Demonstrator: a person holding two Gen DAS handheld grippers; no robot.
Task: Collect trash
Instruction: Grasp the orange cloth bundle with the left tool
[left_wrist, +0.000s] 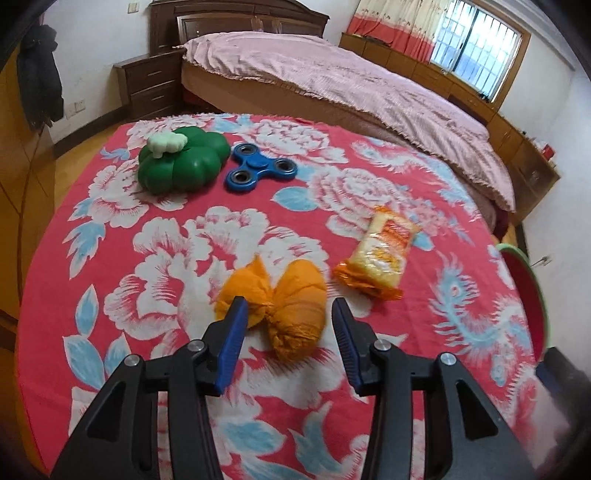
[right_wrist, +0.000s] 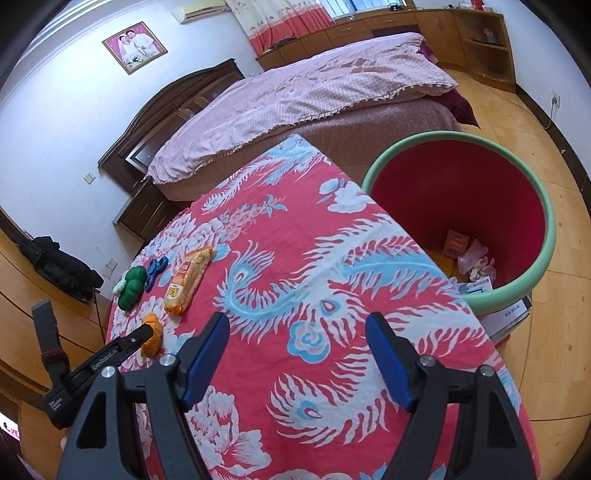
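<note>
Left wrist view puts the orange wad (left_wrist: 273, 306) on the flowered counter (left_wrist: 110, 229), lying between the spread fingers of the left hand-held gripper (left_wrist: 290, 325). That gripper is wide apart and holds nothing; its left fingertip overlaps the wad's near lobe, though I cannot tell whether it touches. The wad looks like crumpled paper pinched at a waist, soft and light.

Just to its right lies a snack wrapper (left_wrist: 380, 254), also likely trash. Farther back sit a green toy (left_wrist: 181, 162) and a blue spinner (left_wrist: 258, 168), touching or nearly so; neither reads as rubbish.

Seen from the right wrist, the right hand-held gripper (right_wrist: 297, 358) hangs wide over bare cloth, empty, well apart from the wad (right_wrist: 153, 334). The bin (right_wrist: 535, 258), green-rimmed and red inside, stands on the floor against the counter's right edge, with some scraps already at its bottom.

Risks, as I judge them: closing on only one lobe could let the wad twist out or unravel; pressing low could pinch the cloth and drag it, shifting the wrapper and toys. The bin lies across the counter from the left side, so a loose hold could drop the wad short of the rim.
</note>
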